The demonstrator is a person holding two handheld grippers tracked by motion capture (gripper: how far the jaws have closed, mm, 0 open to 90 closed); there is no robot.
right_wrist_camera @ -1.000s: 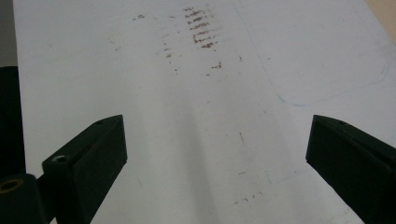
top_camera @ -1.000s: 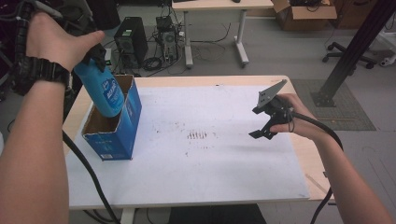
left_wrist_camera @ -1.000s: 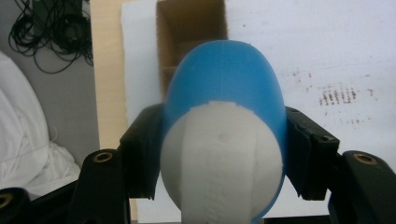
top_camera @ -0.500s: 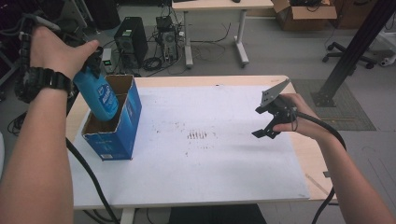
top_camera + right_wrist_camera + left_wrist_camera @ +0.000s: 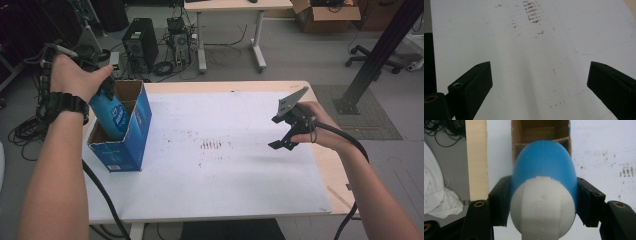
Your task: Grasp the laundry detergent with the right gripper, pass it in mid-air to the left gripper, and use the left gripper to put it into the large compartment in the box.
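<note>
Two things in play at the left edge of the white-topped table (image 5: 240, 175): a blue plastic bottle with a white domed cap (image 5: 111, 116) and an open blue cardboard box with a brown inside (image 5: 131, 136). Bottle hanging slightly tilted, lower half already inside the box mouth, upper half clear of the rim. Left gripper (image 5: 106, 91) clamped across the bottle just below the cap; in the left gripper view, black pads (image 5: 502, 200) pressed against both flanks of the blue shoulder (image 5: 544, 162), white cap (image 5: 542, 207) nearest the lens, box opening (image 5: 540, 132) straight beyond.

Handling, as a judgement: smooth, rounded, hard plastic, likely light if empty, so prone to slipping or swivelling between flat pads. Stiff enough not to dent under a firm squeeze, and not fragile. Best purchase right where taken now, at the shoulder under the cap, where the widening body gives the pads a ledge against sliding down. Box thin-walled and light, liable to skid or tip if the bottle base catches a wall or flap, so a straight, centred descent preferable, with release only once the base rests on the bottom.

Mid-table: bare white surface with a patch of small brown marks (image 5: 212, 145).

Farther right: right gripper (image 5: 285, 140) hovering above the table, well apart from the box, jaws spread wide with nothing between them, as the right gripper view confirms over the stained surface (image 5: 531, 12).
</note>
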